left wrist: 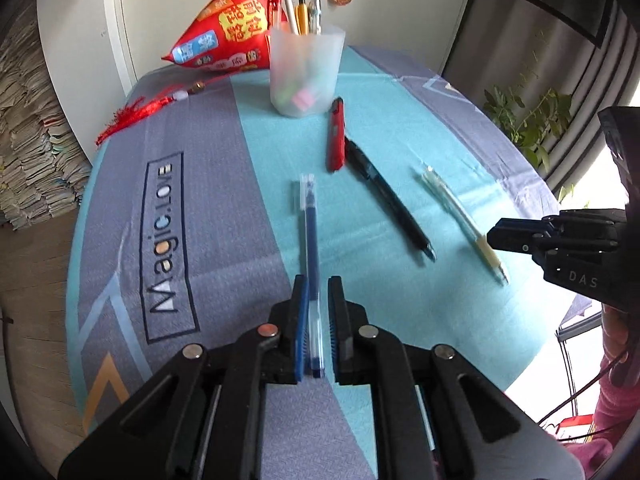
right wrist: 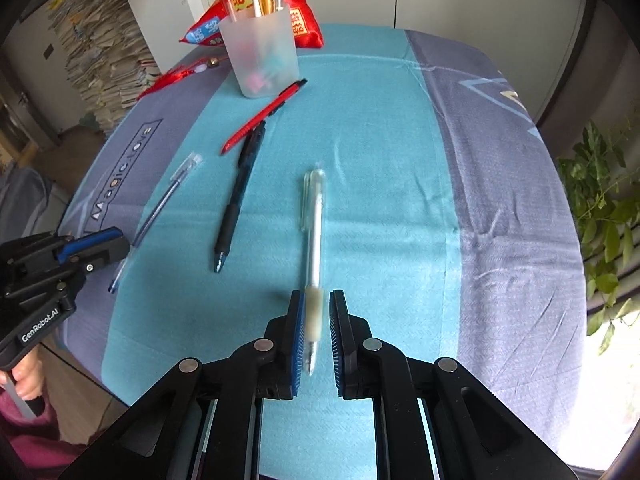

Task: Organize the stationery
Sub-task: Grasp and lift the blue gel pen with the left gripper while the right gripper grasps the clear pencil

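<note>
Several pens lie on the blue tablecloth. My left gripper (left wrist: 318, 284) is open, its jaws straddling the tip end of a clear blue gel pen (left wrist: 310, 232), with gaps on both sides. My right gripper (right wrist: 316, 296) is open around the grip of a clear mechanical pencil (right wrist: 314, 220), which also shows in the left wrist view (left wrist: 460, 212). A black pen (left wrist: 386, 196) and a red pen (left wrist: 336, 136) lie between them. A frosted pen cup (left wrist: 306, 68) with several pens stands at the back; it also shows in the right wrist view (right wrist: 260, 52).
A red pyramid-shaped pouch (left wrist: 224, 28) with a red tassel (left wrist: 136, 114) sits behind the cup. A stack of papers (right wrist: 100, 52) stands left of the table. A plant (right wrist: 600, 208) is at the right. The tablecloth (right wrist: 400, 160) covers the table.
</note>
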`<state>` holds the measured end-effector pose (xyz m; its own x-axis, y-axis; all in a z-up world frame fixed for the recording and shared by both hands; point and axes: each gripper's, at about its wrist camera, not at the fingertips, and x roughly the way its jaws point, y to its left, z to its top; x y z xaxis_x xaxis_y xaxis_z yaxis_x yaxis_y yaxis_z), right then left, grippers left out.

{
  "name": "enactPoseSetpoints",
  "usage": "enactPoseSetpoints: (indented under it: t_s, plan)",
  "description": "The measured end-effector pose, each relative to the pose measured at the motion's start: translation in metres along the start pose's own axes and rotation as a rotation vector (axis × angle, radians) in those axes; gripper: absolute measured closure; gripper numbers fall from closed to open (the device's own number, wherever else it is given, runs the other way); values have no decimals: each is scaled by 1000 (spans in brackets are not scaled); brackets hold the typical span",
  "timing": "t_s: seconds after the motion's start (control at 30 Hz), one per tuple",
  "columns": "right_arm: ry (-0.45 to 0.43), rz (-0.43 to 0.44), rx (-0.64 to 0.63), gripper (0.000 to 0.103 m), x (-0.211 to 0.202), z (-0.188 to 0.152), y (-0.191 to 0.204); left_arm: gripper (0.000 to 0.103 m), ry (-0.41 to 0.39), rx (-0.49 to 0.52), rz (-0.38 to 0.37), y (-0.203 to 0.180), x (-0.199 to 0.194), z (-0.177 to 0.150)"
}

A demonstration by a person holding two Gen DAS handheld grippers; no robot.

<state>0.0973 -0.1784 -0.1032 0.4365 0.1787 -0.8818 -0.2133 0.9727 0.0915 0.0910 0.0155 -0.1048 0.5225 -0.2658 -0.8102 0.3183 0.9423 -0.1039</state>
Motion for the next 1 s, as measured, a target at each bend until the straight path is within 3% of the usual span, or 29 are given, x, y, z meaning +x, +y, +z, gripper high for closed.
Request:
enactPoseSetpoints:
  t_s: [0.13,0.2,0.27,0.33,0.9,0.93,1.0]
  plan:
    - [-26,9,5,91,1,16,3,87,-11,-5,29,4,7,16]
    - [-26,0,-2,91,6,25,6,81,-8,-9,31,6,14,25]
    - [-23,-10,-15,90,12,32,9,68,-8,-6,34,6,19,32]
    - [-15,-24,-16,90,17,38,10,65,-13,10,45,4,24,37]
    - [20,-27,-28,89,45,60,10,66,36,45,63,-1,62,56]
    - [19,-28,-27,89,45,60,10,67,35,47,63,-2,62,56]
    - [20,-31,-28,89,45,61,11,82,28,49,64,-2,62,56]
